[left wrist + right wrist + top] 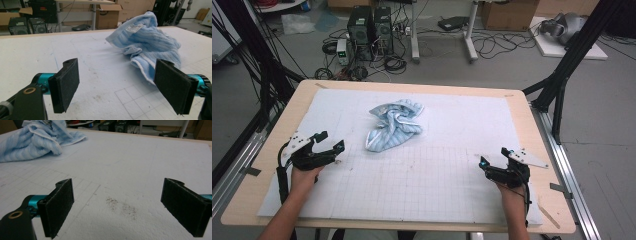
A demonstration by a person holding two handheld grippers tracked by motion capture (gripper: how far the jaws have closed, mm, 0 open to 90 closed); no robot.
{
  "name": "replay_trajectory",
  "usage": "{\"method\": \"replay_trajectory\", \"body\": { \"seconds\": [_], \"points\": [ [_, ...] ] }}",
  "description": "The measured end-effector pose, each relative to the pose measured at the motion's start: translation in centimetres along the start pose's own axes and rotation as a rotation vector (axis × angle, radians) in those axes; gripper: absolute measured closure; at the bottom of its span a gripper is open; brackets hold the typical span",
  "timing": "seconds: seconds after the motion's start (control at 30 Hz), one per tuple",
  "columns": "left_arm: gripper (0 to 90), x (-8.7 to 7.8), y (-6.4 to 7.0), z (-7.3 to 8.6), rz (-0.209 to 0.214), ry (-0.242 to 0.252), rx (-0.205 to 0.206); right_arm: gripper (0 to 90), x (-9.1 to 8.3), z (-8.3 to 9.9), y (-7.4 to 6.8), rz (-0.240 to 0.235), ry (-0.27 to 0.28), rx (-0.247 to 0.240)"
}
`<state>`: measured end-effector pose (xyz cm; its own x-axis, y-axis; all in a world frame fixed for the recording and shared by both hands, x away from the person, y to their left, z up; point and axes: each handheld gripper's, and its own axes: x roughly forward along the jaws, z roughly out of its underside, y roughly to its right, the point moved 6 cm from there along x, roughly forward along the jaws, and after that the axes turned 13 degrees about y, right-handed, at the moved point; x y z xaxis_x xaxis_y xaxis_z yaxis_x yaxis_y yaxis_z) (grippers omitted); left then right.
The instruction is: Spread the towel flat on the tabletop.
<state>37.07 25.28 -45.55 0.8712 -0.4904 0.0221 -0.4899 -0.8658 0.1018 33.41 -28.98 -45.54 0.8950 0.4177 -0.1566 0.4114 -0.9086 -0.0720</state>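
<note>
Towel (393, 125) lies crumpled on the counter (412, 185), ahead and right of the left gripper's (332, 141) spread, empty fingers (65, 83), nearer them than the right gripper's (493, 156), likewise open.

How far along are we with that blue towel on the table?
Nothing looks done yet: the blue towel lies crumpled in a heap on the white mat. Nothing is in hand either; the left gripper and right gripper are both open and empty, resting apart from it. Grasping the towel and whatever follows, likely spreading or folding, is all left.
</note>
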Motion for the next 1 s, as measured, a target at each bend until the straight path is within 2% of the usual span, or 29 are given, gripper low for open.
{"method": "replay_trajectory", "body": {
  "seconds": [0.47, 0.8, 1.0],
  "points": [
    [24.1, 0.2, 0.0, 0.2, 0.001, -0.01, 0.01, 10.5, -0.1, 0.1, 0.0, -0.005, -0.005, 0.005],
    [23.8, 0.1, -0.2, 0.1, -0.005, -0.014, -0.007, 10.5, 0.2, -0.2, -0.9, -0.047, -0.007, 0.009],
    [23.5, 0.1, -0.1, -0.2, 0.003, -0.009, -0.002, 10.5, 0.5, -0.6, -2.1, -0.072, -0.013, -0.014]
  ]
}}
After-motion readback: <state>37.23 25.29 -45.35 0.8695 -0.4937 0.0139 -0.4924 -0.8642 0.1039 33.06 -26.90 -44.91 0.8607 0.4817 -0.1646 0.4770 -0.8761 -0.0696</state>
